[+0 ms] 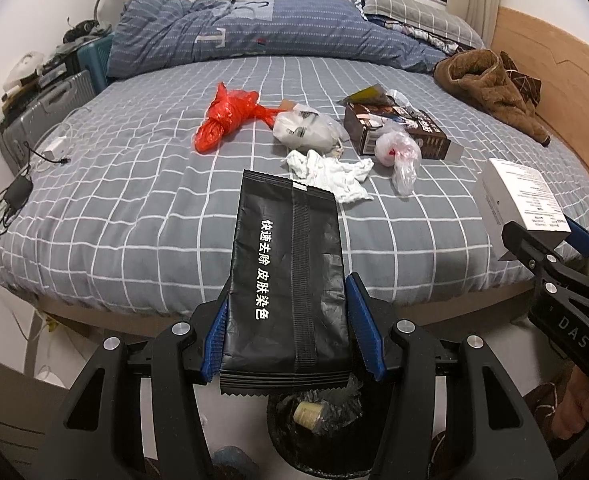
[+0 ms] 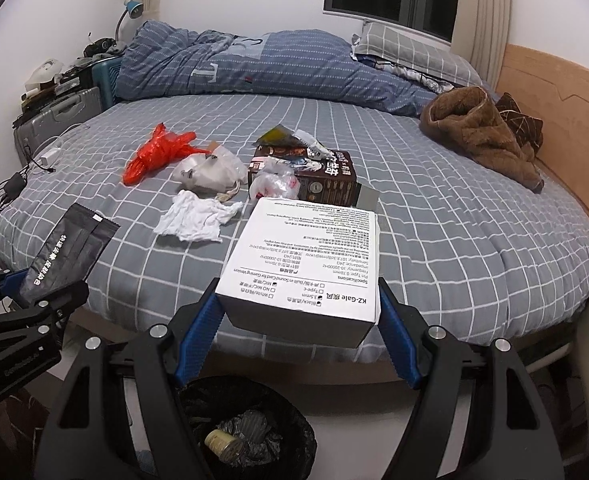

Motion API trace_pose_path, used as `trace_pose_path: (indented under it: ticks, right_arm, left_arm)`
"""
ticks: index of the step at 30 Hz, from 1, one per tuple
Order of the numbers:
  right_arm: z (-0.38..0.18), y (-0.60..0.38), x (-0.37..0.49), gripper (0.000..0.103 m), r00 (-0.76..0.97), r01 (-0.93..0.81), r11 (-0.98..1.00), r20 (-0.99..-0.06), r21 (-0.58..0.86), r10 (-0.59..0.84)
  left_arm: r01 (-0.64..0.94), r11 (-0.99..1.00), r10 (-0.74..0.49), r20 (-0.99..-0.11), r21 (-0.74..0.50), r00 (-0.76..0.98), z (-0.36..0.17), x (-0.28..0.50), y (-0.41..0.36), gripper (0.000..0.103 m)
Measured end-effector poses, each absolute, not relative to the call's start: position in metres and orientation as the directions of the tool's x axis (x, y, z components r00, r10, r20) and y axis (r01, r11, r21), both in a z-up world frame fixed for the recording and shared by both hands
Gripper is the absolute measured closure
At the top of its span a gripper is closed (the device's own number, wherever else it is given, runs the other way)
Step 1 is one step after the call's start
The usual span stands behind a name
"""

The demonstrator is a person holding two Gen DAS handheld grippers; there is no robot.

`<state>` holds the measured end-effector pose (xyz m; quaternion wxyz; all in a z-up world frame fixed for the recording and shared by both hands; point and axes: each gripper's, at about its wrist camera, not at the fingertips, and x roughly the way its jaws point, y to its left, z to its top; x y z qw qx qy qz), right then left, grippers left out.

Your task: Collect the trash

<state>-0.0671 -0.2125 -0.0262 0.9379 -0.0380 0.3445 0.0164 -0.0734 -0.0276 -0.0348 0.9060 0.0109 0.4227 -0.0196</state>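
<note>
My left gripper [image 1: 290, 316] is shut on a black foil packet [image 1: 288, 272] with white lettering, held above a black-lined trash bin [image 1: 314, 420]. My right gripper [image 2: 298, 316] is shut on a white printed box [image 2: 306, 264], held above the same trash bin [image 2: 246, 428]. The packet also shows in the right wrist view [image 2: 68, 252], and the box shows in the left wrist view [image 1: 518, 204]. On the bed lie a red plastic bag [image 1: 230, 116], a white plastic bag [image 1: 308, 128], a crumpled white tissue [image 1: 330, 174], a clear bag [image 1: 400, 154] and a brown box [image 1: 398, 128].
The bed has a grey checked sheet [image 1: 134, 200], a blue duvet [image 1: 254, 32] at the back and a brown garment [image 1: 490, 88] by the wooden headboard [image 1: 554, 72]. Chargers and cables [image 1: 18, 196] lie at the bed's left edge. Suitcases [image 1: 50, 104] stand at the left.
</note>
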Motion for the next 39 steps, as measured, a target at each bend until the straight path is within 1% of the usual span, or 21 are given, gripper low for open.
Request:
trace_pose_path:
  ticks: [27, 39]
  right_arm:
    - [-0.037, -0.207, -0.125, 0.033, 0.723, -0.081, 0.996, -0.690, -0.024, 0.042]
    - [-0.056, -0.203, -0.141, 0.033, 0.673, -0.087, 0.996, -0.739, -0.021, 0.043]
  left_arm:
    - [0.009, 1.000, -0.016, -0.814, -0.014, 0.581, -0.064, -0.131, -0.012, 0.050]
    - [-0.003, 1.000, -0.023, -0.842, -0.029, 0.539, -0.082, -0.154, -0.005, 0.050]
